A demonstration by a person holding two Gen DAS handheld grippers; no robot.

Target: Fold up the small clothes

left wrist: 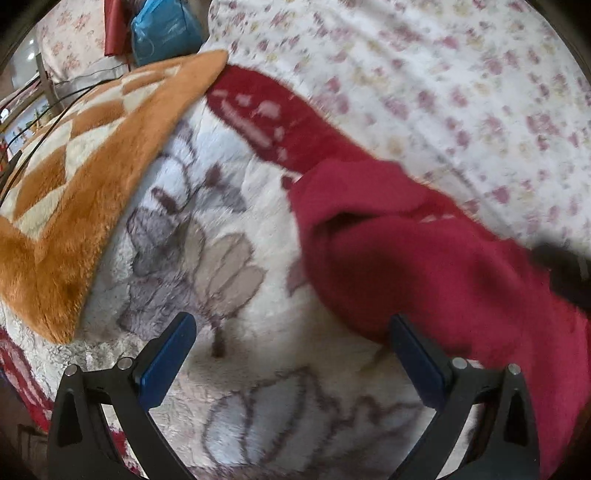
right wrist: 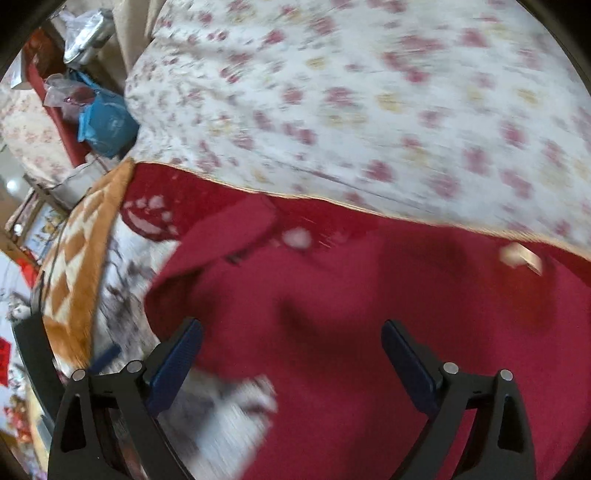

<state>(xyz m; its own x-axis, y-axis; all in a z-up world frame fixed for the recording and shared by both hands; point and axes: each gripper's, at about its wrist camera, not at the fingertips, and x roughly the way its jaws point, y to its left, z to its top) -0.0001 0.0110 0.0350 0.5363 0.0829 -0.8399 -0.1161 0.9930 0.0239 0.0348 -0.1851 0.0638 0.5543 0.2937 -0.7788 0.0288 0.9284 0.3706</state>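
Red garment lying rumpled on a white plush blanket with grey flower prints, one fold turned back over itself, pale markings showing on the far part. Behind it, a floral bedspread; to the left, an orange-and-cream checked blanket overlapping the plush one. Blue plastic bag further back.

Left hand-held gripper spread wide, empty, poised above the white blanket with its right finger just at the garment's near edge. Right hand-held gripper likewise spread wide, empty, directly over the red cloth. Both views motion-blurred; contact with the fabric impossible to tell.
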